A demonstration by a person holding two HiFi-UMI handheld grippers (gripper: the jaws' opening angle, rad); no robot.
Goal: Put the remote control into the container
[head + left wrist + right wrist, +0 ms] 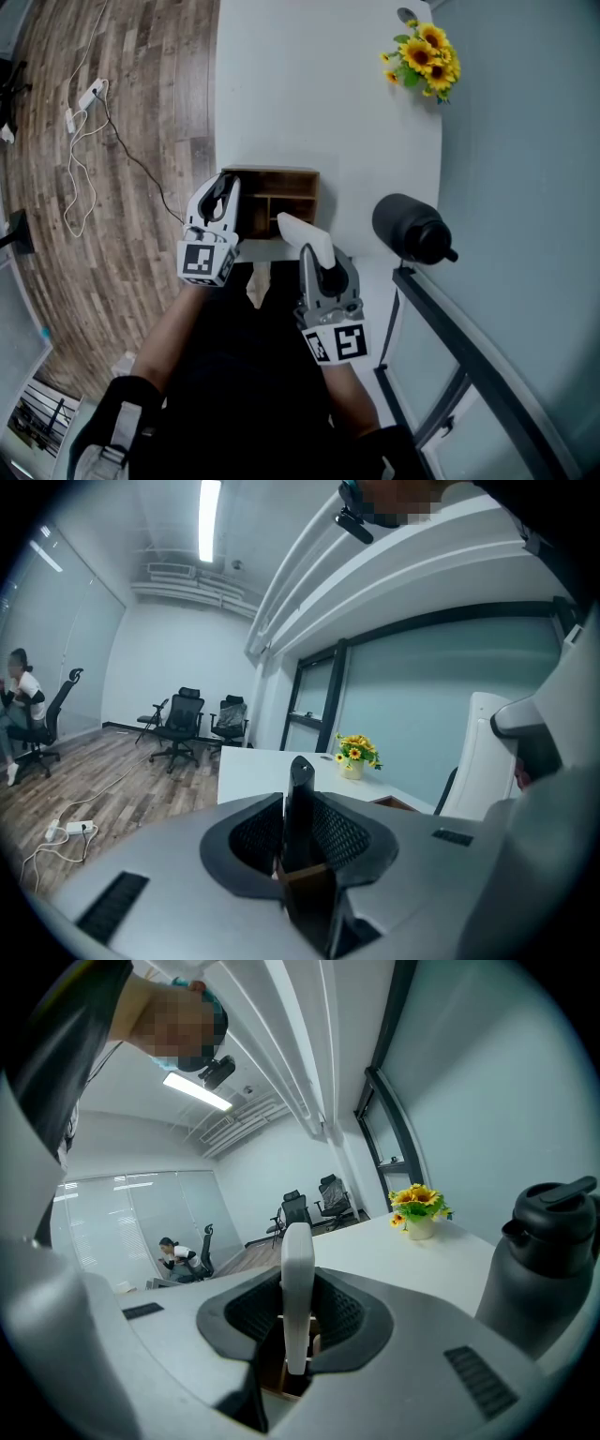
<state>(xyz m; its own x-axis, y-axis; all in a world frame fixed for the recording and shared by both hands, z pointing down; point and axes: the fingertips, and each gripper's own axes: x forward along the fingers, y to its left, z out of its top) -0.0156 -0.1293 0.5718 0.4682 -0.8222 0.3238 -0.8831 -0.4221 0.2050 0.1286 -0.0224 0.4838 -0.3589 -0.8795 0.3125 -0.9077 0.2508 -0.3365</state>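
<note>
Right gripper (297, 1321): clamped. Its two black mesh pads press on both faces of a slim white plastic remote control (297, 1269), which stands edge-on between them and projects well past the jaw tips. From above, the remote points away from the person and lies over the near right corner of an open brown wooden container (281, 174) with inner dividers. Whether the remote touches the wood cannot be told.

Left gripper (298, 813): also clamped. A slim black round-tipped piece (300, 785) stands upright between its pads, with a strip of brown wood just below it. From above, this gripper sits at the left end of the container.

Surroundings:
- The container rests near the front edge of a white table (309, 94).
- A squat black bottle with a spouted lid (412, 230) stands to the right of the container, apart from it and near the right gripper.
- A small pot of yellow sunflowers (424, 58) stands at the far right corner of the table.
- A white power strip with a cable (89, 94) lies on the wood-plank floor (141, 56) to the left of the table.
- Black office chairs (178, 726) stand across the room, and a seated person (23, 700) is at the far left.
</note>
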